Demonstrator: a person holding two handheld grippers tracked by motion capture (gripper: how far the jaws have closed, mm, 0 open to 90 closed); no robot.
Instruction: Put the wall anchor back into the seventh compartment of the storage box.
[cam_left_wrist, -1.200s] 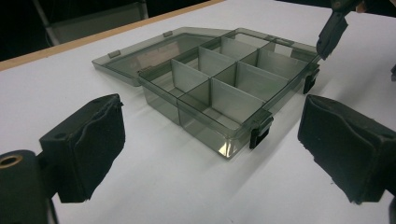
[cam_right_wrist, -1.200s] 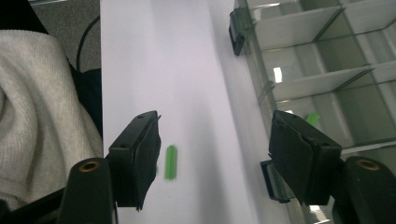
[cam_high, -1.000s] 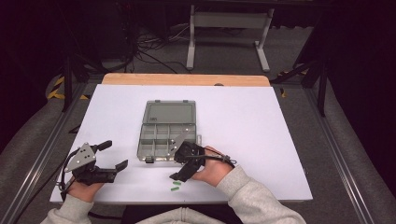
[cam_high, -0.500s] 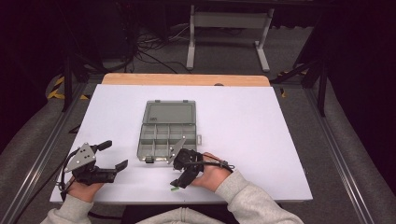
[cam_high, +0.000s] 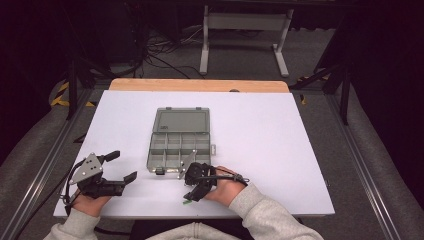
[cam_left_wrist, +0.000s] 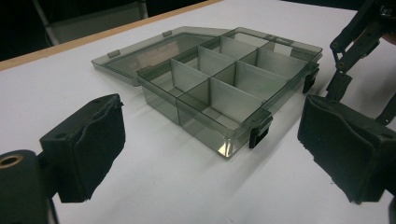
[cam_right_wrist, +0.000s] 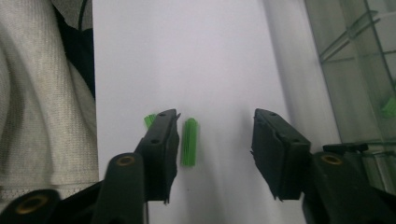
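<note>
Near the front edge of the white table (cam_high: 280, 145), the right gripper (cam_right_wrist: 215, 140) points down over a small ribbed green plastic plug (cam_right_wrist: 189, 141). The plug lies flat between the jaws, close beside the left one. The jaws have just been closing, with a clear gap remaining to the right one. A second green piece (cam_right_wrist: 149, 120) peeks out behind the left jaw. The left gripper (cam_high: 117, 167), jaws wide and holding nothing, rests by the front left corner, facing the open smoky clear plastic compartment box (cam_left_wrist: 224, 79).

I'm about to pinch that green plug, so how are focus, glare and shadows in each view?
Right gripper view: green plug fairly sharp, sleeve soft. Left gripper view: organizer box crisp, glints on its dividers, near jaw pads slightly blurred. High view: white table evenly lit, surroundings dark.
</note>
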